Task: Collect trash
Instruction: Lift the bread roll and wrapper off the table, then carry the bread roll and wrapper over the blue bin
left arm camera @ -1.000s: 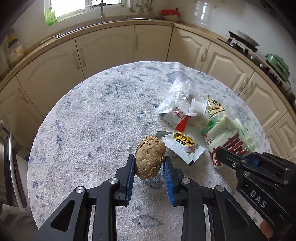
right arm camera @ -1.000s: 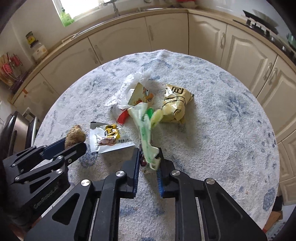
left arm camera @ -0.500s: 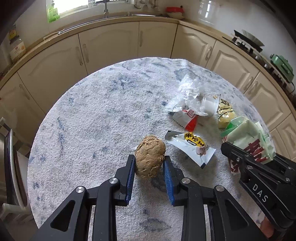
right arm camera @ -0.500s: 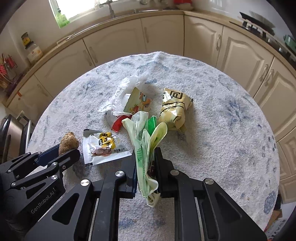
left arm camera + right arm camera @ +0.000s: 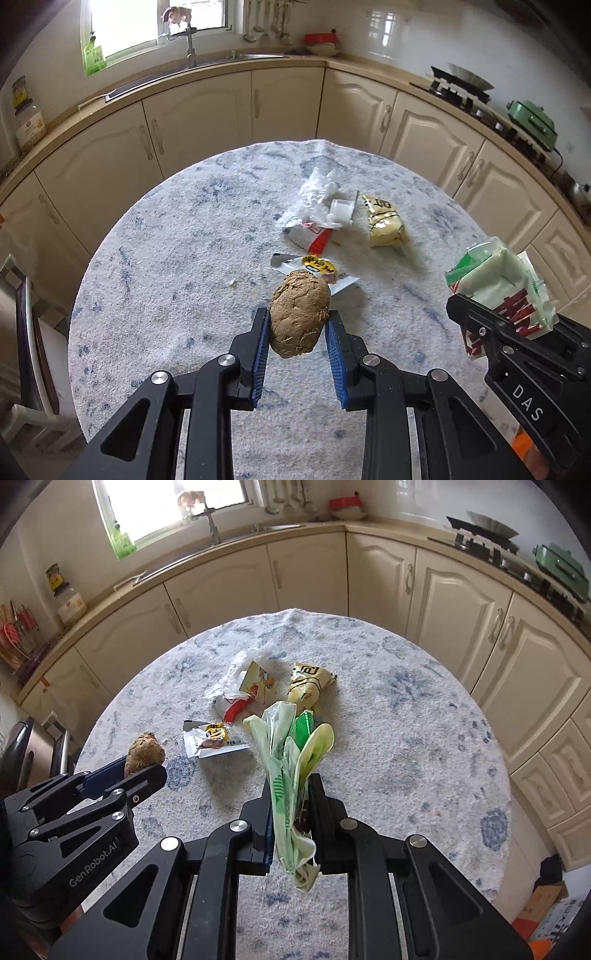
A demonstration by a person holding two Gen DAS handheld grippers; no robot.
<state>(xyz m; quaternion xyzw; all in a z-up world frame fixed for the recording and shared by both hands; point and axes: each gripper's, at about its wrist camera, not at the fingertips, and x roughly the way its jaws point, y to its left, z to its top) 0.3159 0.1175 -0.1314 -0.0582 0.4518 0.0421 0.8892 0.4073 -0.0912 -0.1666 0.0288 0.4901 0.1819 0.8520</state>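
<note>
- While you carry both loads clear of the table (image 5: 177,258), your left gripper (image 5: 298,325) is the likelier one to lose its piece: the brown lump (image 5: 300,312) is round and rough, and the blue pads (image 5: 260,347) catch it only along its two sides, so a sharp swing or a roll of your wrist could let it twist out and drop.
- Your left gripper is partly closed and clamped on that lump, which sits between the pad tips and hangs free above the table, with most of its bulk sticking out past them.
- Just ahead of those tips lies the white sachet with the yellow label (image 5: 317,271); farther ahead and to the right are the crumpled clear wrapper with the red-and-white packet (image 5: 314,218) and the yellow snack bag (image 5: 384,221). All three look like trash left to collect.
- On the right side, the risk is slippage: the green plastic bag (image 5: 293,760) is thin and slick, folded into a loose bundle, and a tail of it dangles below the jaws, so it could slide out or snag on something.
- Your right gripper (image 5: 291,801) is closed about as tight as it goes, pinching the bag across its middle; the upper folds fan out ahead of the tips, and the bag is off the table.
- From the right gripper, the remaining litter lies ahead and to the left.
</note>
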